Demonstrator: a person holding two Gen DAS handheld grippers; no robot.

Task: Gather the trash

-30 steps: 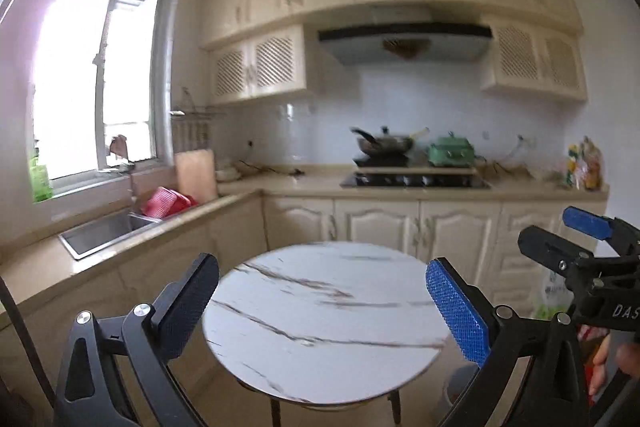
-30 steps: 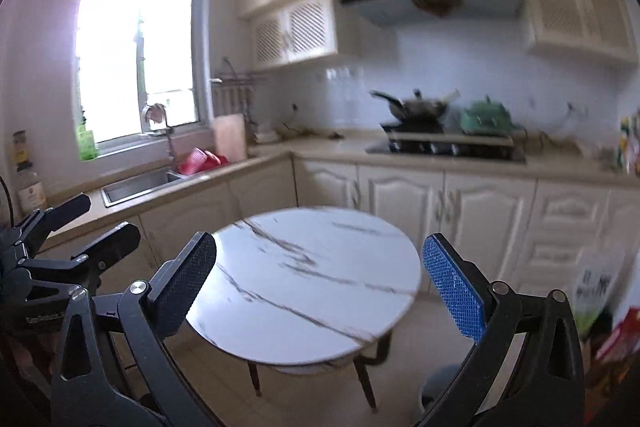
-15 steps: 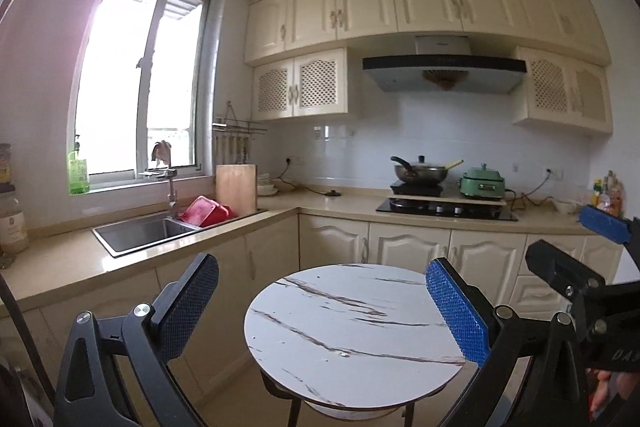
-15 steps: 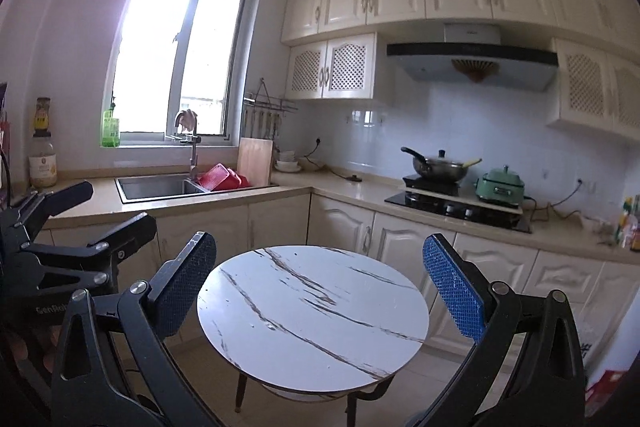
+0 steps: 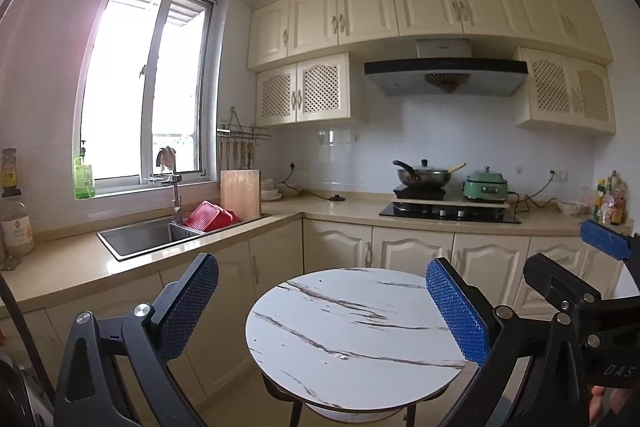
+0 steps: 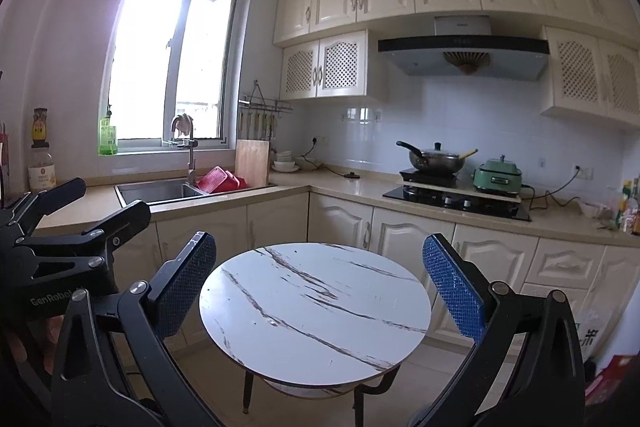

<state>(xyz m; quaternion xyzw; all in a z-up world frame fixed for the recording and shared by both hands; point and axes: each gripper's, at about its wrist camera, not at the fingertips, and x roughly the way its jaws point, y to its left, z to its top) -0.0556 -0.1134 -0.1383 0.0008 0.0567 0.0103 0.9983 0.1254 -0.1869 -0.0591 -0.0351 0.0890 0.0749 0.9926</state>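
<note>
No trash shows on the round white marble-pattern table (image 5: 352, 331), which also shows in the right wrist view (image 6: 312, 311). My left gripper (image 5: 320, 303) is open and empty, held above and short of the table. My right gripper (image 6: 320, 287) is open and empty, likewise short of the table. The right gripper's side (image 5: 576, 291) shows at the right edge of the left wrist view, and the left gripper's side (image 6: 76, 227) shows at the left edge of the right wrist view.
An L-shaped counter (image 5: 340, 207) runs behind the table, with a sink (image 5: 148, 235), red basket (image 5: 208, 217), cutting board (image 5: 240, 193), stove with pan (image 5: 424, 177) and green pot (image 5: 486, 185). Bottles (image 5: 14, 215) stand at left. Bags and a red box (image 6: 608, 375) lie on the floor at right.
Both views have tilted up and pulled back from the table, so it sits lower and smaller and more of the upper cabinets and ceiling shows. Both grippers stay open.
</note>
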